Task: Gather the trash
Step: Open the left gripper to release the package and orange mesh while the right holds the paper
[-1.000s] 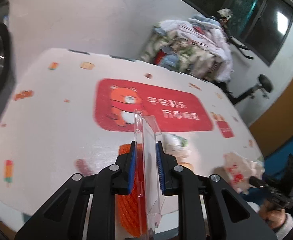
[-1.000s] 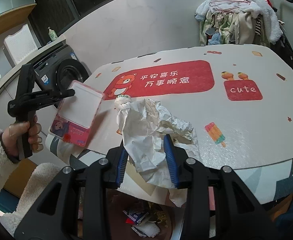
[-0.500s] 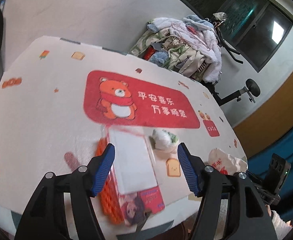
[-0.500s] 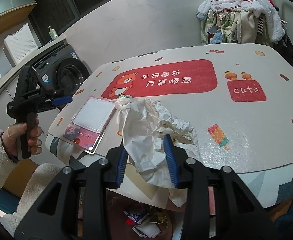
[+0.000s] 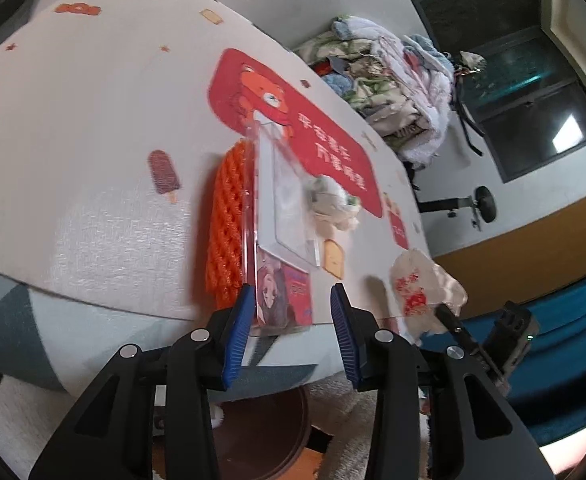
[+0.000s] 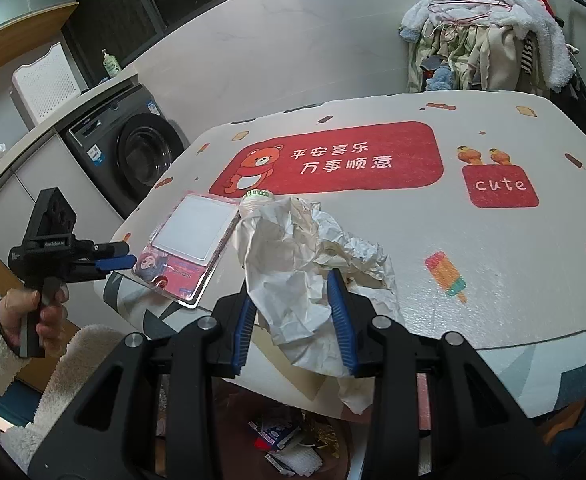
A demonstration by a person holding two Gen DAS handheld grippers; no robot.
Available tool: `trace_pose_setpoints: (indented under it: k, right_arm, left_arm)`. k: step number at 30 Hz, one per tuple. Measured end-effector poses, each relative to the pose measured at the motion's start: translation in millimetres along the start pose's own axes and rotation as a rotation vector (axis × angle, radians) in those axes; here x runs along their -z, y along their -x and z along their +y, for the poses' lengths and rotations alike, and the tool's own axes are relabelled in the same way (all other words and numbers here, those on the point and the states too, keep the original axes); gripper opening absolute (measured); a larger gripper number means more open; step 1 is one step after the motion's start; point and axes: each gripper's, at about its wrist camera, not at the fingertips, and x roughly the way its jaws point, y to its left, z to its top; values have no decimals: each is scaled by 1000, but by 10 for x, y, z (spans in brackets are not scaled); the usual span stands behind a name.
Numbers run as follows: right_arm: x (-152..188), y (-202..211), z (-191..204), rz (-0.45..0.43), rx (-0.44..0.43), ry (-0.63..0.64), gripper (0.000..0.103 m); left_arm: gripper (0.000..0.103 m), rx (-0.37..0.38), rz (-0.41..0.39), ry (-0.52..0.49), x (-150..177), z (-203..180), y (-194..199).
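The crumpled paper (image 6: 309,264) is a big wad of white and cream sheet, creased all over, with faint brownish stains in its folds. The right gripper (image 6: 293,320) is clamped on it, both blue pads pressed into the wad, and the paper hangs over the near edge of the table (image 6: 493,280). In the left wrist view the same wad (image 5: 421,284) shows red print on a translucent wrap.

The plastic package (image 6: 191,240) is a clear flat blister pack: a white blank panel on top, a pink card with a cartoon girl at the bottom. It lies flat at the table's near left edge, its lower corner jutting slightly over the rim. The left gripper (image 5: 289,328) faces that end of the package (image 5: 283,248); its jaws are closing, with the pack's bottom edge between the pads, though whether they touch it I cannot tell.

Beside the package, toward the left edge, lies one orange foam net (image 5: 229,224), ribbed in a diamond mesh, partly under the pack. Just past the package's far end sits one small crumpled ball (image 5: 333,204) of whitish wrapper with green print.

Count: one paper wad, one package, one net, one small ball; two grippers. The tablecloth carries one red bear banner (image 6: 333,160). Under the near edge, a bin (image 6: 285,440) holds mixed scraps.
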Motion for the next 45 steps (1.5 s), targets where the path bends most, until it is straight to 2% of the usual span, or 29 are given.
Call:
trace_pose_setpoints:
  k: [8,14,19,27,31,35,38,39,40,41,43,45]
  right_arm:
    - [21,8,-1,2,1,-4,38]
    - [30,5,-18,-4,-4,-12,38]
    - [45,15,-12,-4,-3,-8,38]
    - [53,21,-90,-14,-3,-37,38]
    - [71,21,-88,-13,-4,-35,38]
    - [88,11,-117,-9,-5,-43,38]
    - [94,23,-148,-10,-1,-49,38]
    - [96,27,-168,-10,1,-51,38]
    - [97,28,-185,-9,4,-53,38]
    - [93,27,-202,-8,7,-55,38]
    - [86,30,-240,-8,12,-63,38]
    - [77,44,-274,-12,15,-72,38]
  left_arm:
    - [37,-28,-40,8,21,0,97]
    - [37,-19,-18,25,38,28,-6]
    - [37,36,-33,81,35,32,7]
    - [37,113,-29,27,-91,-343,10]
    - [37,97,-12,-23,-148,-525,-154]
    - [37,11,0,-109,-240,-653,-422]
    - [37,-19,-18,-156,-336,-683,-548]
    - [36,-33,-20,-167,-361,-684,-585]
    - [31,-49,-19,-177,-393,-692,-636]
    - [10,-68,-10,-186,-426,-693,-693]
    - [0,-112,-10,-191,-464,-669,-754]
    - [0,-119,-30,-205,-473,-670,-738]
